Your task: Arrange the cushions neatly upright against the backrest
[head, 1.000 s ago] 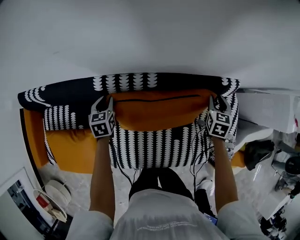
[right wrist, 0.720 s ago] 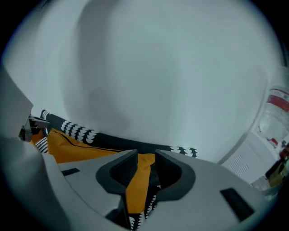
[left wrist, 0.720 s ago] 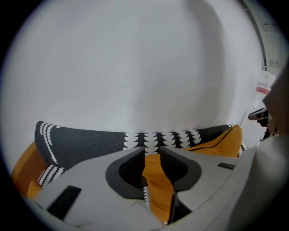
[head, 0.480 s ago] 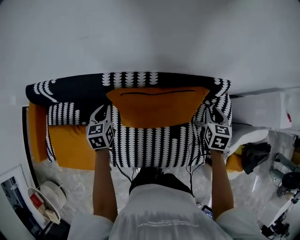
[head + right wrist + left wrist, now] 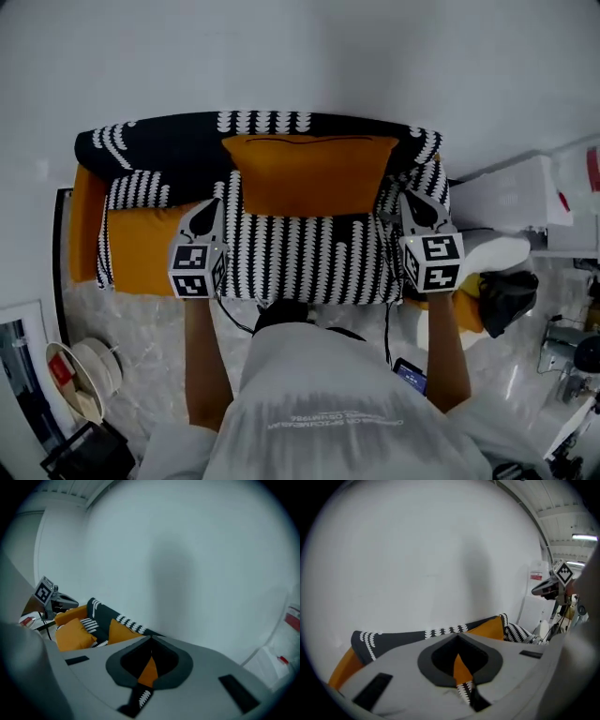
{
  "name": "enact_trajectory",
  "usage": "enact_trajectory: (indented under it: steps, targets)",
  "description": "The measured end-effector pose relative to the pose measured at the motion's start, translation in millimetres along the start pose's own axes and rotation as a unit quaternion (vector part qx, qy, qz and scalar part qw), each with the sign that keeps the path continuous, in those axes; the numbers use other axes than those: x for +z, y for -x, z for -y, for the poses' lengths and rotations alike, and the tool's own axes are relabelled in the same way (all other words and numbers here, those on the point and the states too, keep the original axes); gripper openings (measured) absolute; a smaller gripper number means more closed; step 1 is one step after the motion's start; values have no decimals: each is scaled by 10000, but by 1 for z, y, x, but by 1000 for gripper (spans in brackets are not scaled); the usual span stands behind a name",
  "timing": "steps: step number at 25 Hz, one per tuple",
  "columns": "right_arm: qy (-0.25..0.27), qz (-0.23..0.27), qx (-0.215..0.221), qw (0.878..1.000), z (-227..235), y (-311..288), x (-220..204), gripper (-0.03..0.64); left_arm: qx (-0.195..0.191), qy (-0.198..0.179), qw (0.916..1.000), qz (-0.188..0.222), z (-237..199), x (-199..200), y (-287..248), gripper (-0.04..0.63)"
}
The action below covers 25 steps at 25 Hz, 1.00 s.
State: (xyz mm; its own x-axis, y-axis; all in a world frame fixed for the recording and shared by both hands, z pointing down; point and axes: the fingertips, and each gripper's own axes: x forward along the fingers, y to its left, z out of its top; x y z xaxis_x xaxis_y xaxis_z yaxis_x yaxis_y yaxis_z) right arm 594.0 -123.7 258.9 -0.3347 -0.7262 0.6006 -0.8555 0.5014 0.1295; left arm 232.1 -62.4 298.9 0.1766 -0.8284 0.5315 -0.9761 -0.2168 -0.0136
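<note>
Beyond left tongs (image 5: 208, 208) and right tongs (image 5: 410, 202), just closed empty, orange cushion (image 5: 305, 173) upright

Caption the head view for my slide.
Orange cushion stands against sofa backrest; left tool and right tool shut, holding nothing.

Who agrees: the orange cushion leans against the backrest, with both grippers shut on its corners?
Not quite. The cushion leans against the backrest, and the left gripper and right gripper are shut, but on nothing: the head view shows them clear of the cushion.
</note>
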Motion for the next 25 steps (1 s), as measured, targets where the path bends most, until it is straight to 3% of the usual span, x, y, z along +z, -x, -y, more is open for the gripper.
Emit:
enact_trajectory:
  steps: [5,10,19,25]
  targets:
    - [393,484,466,9970,-25,64,7,3,379,-108,9985,387,39,5,94,-5]
    - [734,760,989,9895,-82,102,-2,3,1052,88,9926,594,49,-28,199,-2]
    - [1491,1021,2128,9602,-224,133,9,3,2256,667,9703,561,16,-103,353,-1]
    - [1916,1118,2689,9373,-318,145,24,3,2722,999,9549,647,-15,-138,417,0]
